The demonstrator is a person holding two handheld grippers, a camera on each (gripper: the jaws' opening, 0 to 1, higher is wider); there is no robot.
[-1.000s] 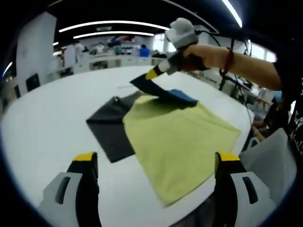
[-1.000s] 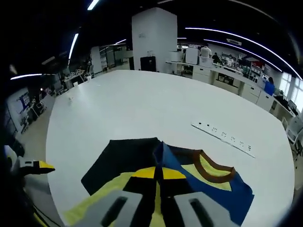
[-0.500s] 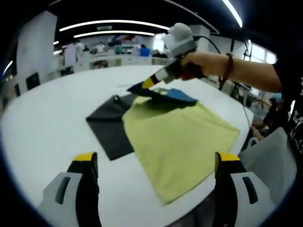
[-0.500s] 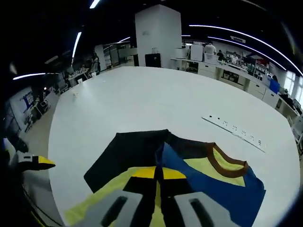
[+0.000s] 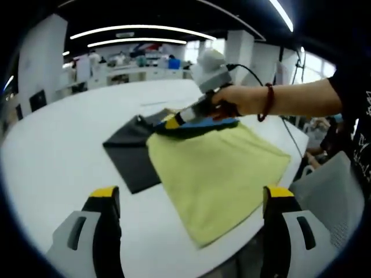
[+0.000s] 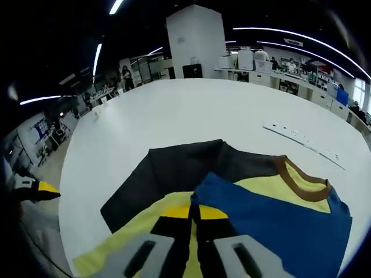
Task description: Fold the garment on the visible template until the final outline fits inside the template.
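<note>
A yellow-green garment (image 5: 214,168) with a blue part (image 6: 272,226) and a brown collar (image 6: 301,185) lies on the white table (image 5: 58,133), partly over a dark grey template (image 5: 130,153). My right gripper (image 6: 195,212) is shut on the blue part's edge, low over the yellow cloth. In the left gripper view a hand holds that right gripper (image 5: 174,121) at the garment's far side, near the template (image 6: 168,179). My left gripper (image 5: 191,197) stands open near the table's front edge, short of the garment, with nothing between its jaws. Its yellow tip (image 6: 36,189) shows at the left of the right gripper view.
A white strip (image 6: 301,141) lies on the table beyond the garment. The table's rounded edge runs just under my left gripper. A grey chair (image 5: 330,197) stands off the table at the right. Workbenches, people and a white pillar (image 6: 194,40) stand far behind.
The right gripper has carried the blue edge down and leftward over the yellow cloth toward the template, flattening the fold. The left gripper has held still and open.
</note>
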